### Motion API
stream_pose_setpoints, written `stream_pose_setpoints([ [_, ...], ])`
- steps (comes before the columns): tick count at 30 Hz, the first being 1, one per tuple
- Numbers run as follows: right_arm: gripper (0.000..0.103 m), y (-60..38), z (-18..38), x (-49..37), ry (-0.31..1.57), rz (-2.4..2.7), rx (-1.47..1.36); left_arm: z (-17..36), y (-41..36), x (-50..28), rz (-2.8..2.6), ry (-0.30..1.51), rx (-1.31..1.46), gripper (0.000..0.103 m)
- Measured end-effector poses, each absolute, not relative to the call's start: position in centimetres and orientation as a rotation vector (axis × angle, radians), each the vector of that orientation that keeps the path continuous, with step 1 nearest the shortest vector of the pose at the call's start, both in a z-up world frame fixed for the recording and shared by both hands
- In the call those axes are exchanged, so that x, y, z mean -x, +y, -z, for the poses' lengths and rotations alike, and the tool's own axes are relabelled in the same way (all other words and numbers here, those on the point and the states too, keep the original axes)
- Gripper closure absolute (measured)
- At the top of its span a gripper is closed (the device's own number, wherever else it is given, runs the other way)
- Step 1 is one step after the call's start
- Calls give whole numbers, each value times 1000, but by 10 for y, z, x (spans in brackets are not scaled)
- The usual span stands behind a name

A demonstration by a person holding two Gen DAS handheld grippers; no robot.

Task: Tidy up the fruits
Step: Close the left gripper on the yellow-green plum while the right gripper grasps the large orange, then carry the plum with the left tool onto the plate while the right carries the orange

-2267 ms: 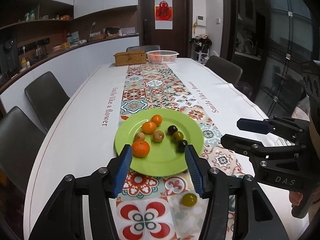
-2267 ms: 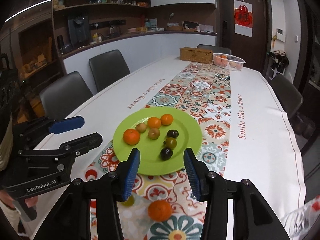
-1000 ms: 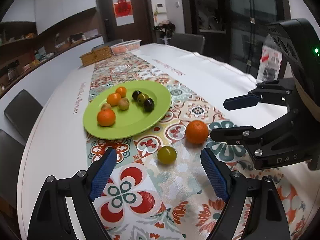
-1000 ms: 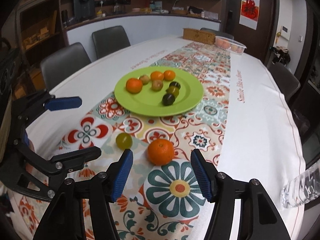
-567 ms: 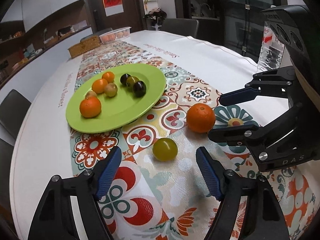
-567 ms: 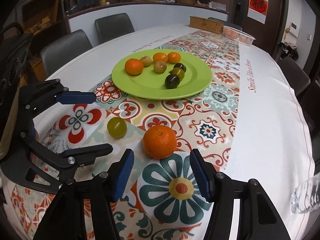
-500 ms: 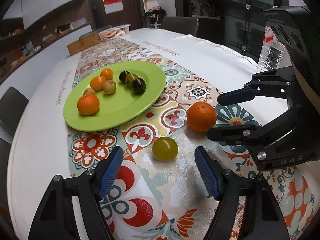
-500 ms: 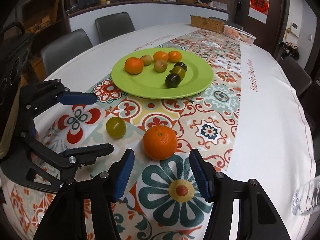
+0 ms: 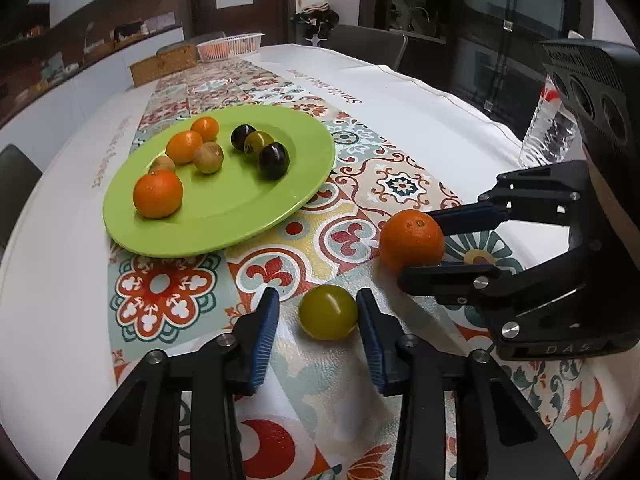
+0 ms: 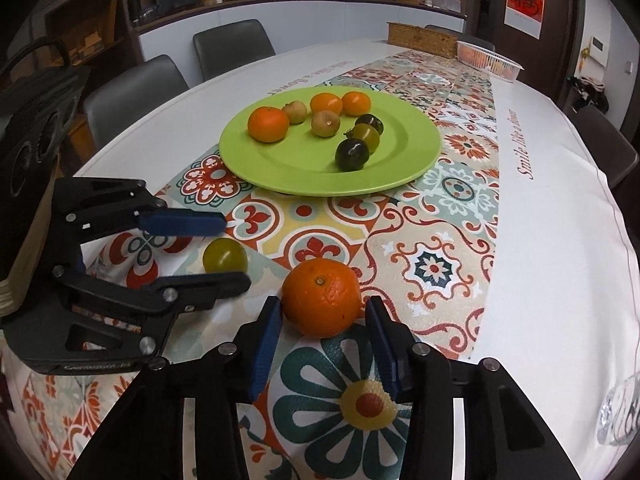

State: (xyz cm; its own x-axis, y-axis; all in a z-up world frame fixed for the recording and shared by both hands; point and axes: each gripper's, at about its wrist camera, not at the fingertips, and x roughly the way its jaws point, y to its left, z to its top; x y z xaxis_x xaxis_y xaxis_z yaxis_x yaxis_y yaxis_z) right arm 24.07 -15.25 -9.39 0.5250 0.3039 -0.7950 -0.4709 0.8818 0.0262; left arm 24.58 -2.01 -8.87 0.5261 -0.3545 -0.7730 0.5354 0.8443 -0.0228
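Note:
A green plate (image 9: 224, 232) (image 10: 304, 180) on the patterned table runner holds several small fruits: oranges, brownish ones and dark ones. A yellow-green fruit (image 9: 328, 312) (image 10: 225, 256) lies on the runner between the fingers of my left gripper (image 9: 318, 322), which is open around it with a small gap each side. A loose orange (image 10: 322, 298) (image 9: 412, 240) lies between the fingers of my right gripper (image 10: 322, 334), also open, its pads close to the orange. Each gripper shows in the other's view: the left (image 10: 212, 248), the right (image 9: 440, 240).
A wicker box (image 10: 422, 40) and a white basket (image 10: 490, 62) stand at the table's far end. A plastic water bottle (image 9: 550, 132) stands at the right edge. Dark chairs (image 10: 136, 92) line the table sides.
Both grippers have moved forward and down to the loose fruits and narrowed. The yellow-green fruit now sits between the left fingers, the orange between the right fingers.

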Motion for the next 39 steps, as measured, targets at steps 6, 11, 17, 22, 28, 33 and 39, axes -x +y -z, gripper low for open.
stream_pose_setpoints([
  [6, 62, -154, 94, -241, 904, -468, 181, 88, -19, -245, 522, 879, -198, 74],
  [11, 62, -155, 91, -238, 895, -468, 161, 80, -17, -240, 504, 863, -175, 74],
  [17, 62, -155, 79, -230, 863, -465, 148, 65, -15, -231, 493, 831, -175, 74],
  [22, 62, -156, 66, -225, 831, -459, 144, 52, -12, -222, 477, 801, -171, 74],
  [28, 62, -155, 49, -218, 788, -456, 123, 34, -8, -212, 442, 762, -173, 74],
  [33, 62, -155, 36, -214, 755, -451, 107, 20, 0, -204, 396, 726, -178, 74],
  [39, 62, -151, 23, -211, 721, -457, 96, 3, 8, -202, 359, 689, -160, 74],
])
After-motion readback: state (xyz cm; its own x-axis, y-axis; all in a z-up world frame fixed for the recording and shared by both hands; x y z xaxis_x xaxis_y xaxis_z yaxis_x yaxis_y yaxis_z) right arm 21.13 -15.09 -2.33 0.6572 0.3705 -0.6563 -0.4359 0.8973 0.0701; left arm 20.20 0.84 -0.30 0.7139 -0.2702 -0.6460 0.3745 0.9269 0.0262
